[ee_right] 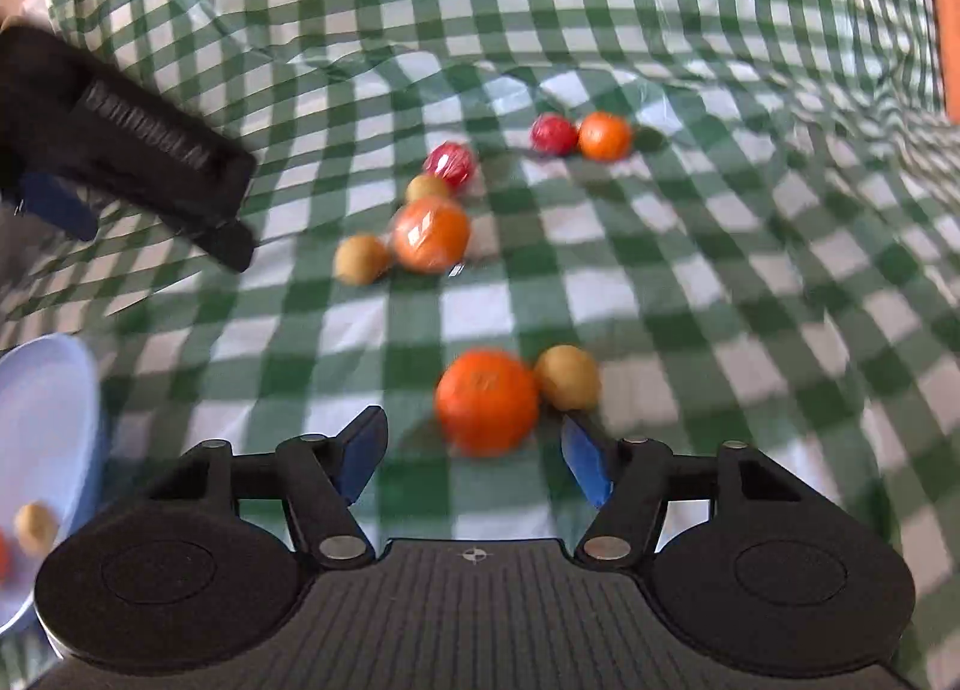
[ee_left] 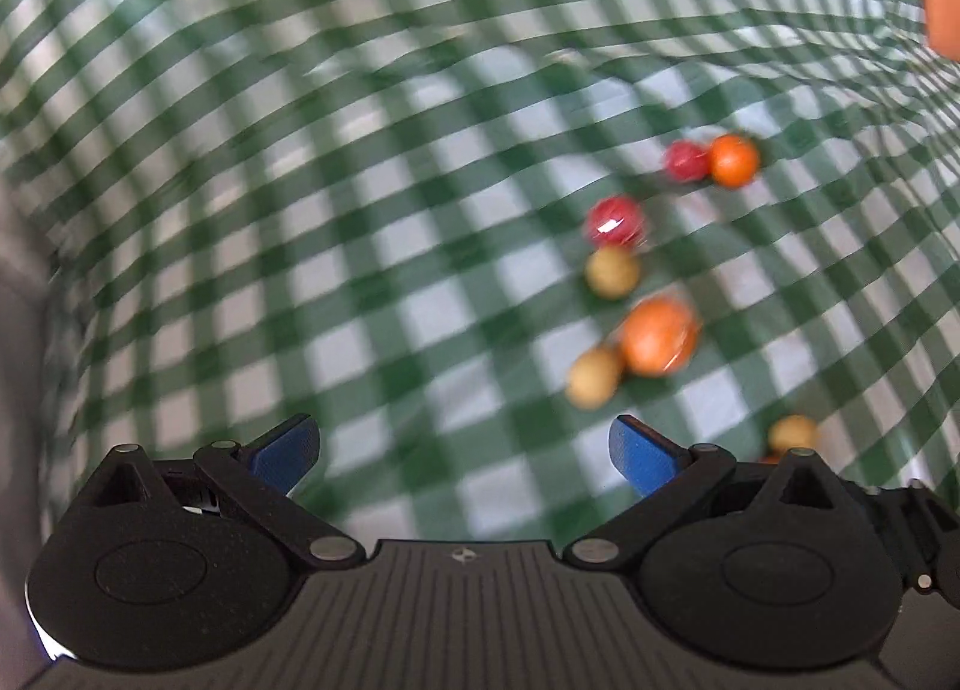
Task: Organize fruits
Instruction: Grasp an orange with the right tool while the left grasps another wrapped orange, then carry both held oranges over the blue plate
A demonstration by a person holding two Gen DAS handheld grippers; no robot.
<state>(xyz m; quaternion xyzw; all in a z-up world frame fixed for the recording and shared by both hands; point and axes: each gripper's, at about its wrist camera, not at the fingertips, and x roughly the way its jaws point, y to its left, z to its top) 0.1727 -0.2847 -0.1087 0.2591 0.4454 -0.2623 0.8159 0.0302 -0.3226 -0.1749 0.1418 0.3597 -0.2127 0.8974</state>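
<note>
Fruits lie loose on a green checked cloth (ee_right: 750, 246). In the right wrist view an orange (ee_right: 486, 401) and a tan fruit (ee_right: 567, 377) lie just ahead of my open right gripper (ee_right: 474, 459), the orange near the gap between its blue fingers. Farther off are a wrapped orange (ee_right: 431, 234), two tan fruits (ee_right: 362, 259), two red fruits (ee_right: 450, 163) and a small orange (ee_right: 605, 135). My left gripper (ee_left: 465, 453) is open and empty above the cloth; the fruits (ee_left: 659, 335) lie ahead to its right. It also shows in the right wrist view (ee_right: 120, 144).
A pale blue bowl (ee_right: 54, 408) at the lower left of the right wrist view holds a tan fruit (ee_right: 35, 525) and something orange at the frame edge. An orange-brown edge (ee_right: 948, 30) shows at the far right.
</note>
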